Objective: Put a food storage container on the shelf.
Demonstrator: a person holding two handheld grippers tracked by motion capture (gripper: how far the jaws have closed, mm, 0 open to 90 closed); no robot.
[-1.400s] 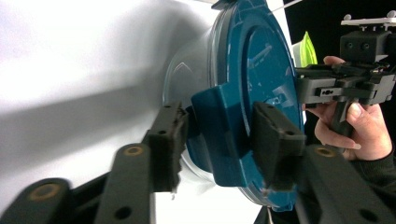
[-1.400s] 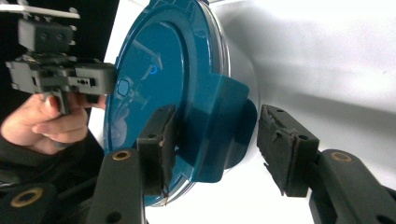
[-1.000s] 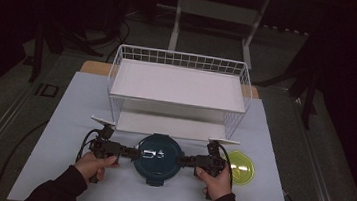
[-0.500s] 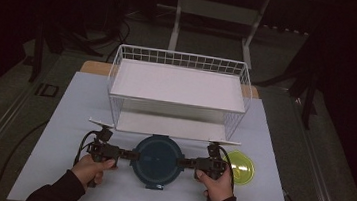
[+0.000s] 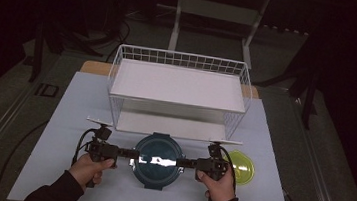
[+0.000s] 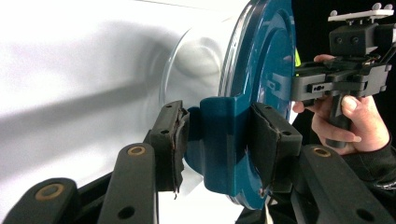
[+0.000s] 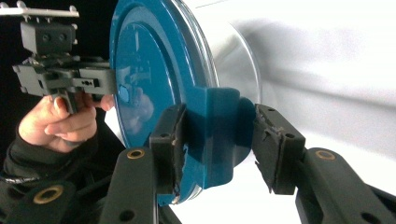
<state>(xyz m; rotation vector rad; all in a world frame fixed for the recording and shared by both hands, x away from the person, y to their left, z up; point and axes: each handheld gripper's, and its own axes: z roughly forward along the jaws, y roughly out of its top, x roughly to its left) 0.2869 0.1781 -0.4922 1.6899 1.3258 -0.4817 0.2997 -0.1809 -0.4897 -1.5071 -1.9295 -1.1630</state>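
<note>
A round container (image 5: 158, 161) with a teal lid (image 6: 261, 56) and a clear body hangs just above the white table between both grippers. My left gripper (image 5: 133, 153) is shut on the teal clip tab (image 6: 219, 140) at the container's left side, with both pads (image 6: 175, 135) pressed against it. My right gripper (image 5: 184, 162) is shut on the opposite teal tab (image 7: 217, 135). In the right gripper view one pad (image 7: 170, 135) bears on the tab and the other sits right at its edge. Each gripper view shows the other hand and gripper beyond the lid.
A white wire rack (image 5: 178, 85) with two shelves stands just behind the container. A yellow-green bowl (image 5: 242, 168) lies on the white mat (image 5: 282, 192) beside my right hand. Dark floor and stand legs surround the table.
The container has come up a little off the table in both grippers, the left side rising most, and its lid now faces the camera flatter. Both grips stay on the tabs.
</note>
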